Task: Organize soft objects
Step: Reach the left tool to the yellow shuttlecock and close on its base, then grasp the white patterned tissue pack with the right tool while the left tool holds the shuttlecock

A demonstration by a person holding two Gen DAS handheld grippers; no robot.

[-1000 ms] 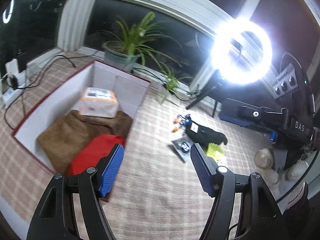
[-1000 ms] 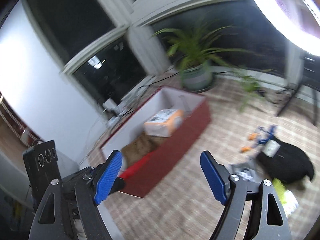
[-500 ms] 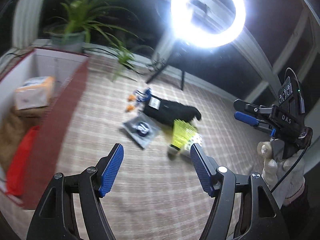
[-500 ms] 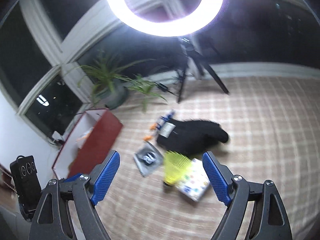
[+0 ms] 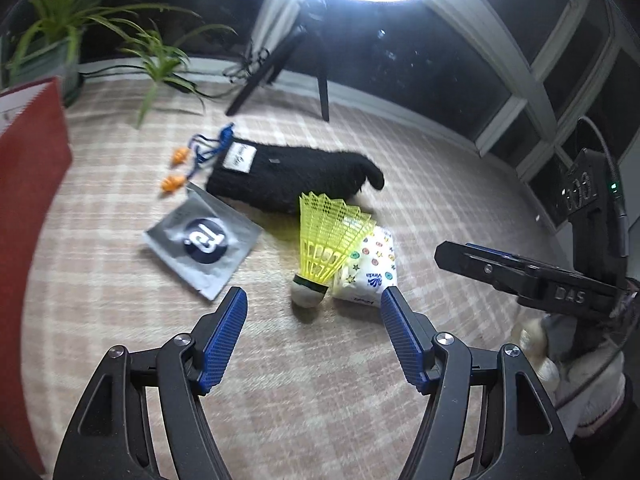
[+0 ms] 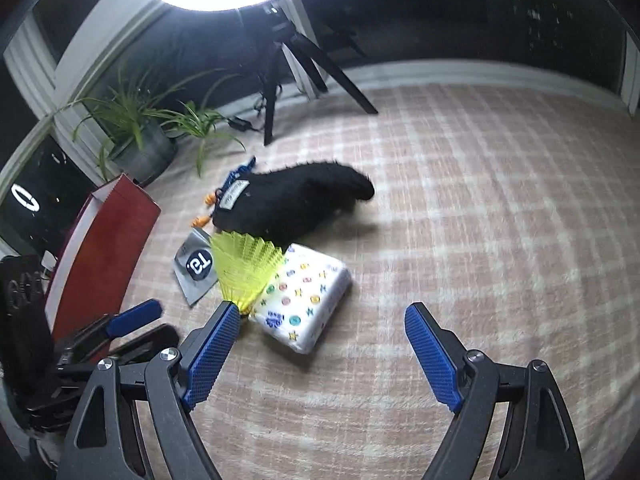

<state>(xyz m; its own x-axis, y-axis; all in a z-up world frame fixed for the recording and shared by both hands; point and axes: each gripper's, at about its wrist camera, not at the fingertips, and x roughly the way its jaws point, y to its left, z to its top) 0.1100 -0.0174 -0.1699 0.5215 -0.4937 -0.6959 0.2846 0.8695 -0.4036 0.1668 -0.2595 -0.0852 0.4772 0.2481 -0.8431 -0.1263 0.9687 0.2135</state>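
Now both grippers hover over the rug, fingers spread wide and holding nothing.

Just ahead of the left gripper (image 5: 312, 316) lies a yellow shuttlecock (image 5: 326, 246), leaning against a tissue pack (image 5: 368, 270) that sits just beyond the right gripper (image 6: 322, 326). Behind them lies a black mitten (image 5: 288, 176), touching a grey sachet (image 5: 202, 242) and orange earplugs (image 5: 172, 182) on a blue cord. Further left stands a red box (image 6: 106, 236); a plant (image 6: 138, 136) and tripod (image 6: 280, 76) stand by the window.
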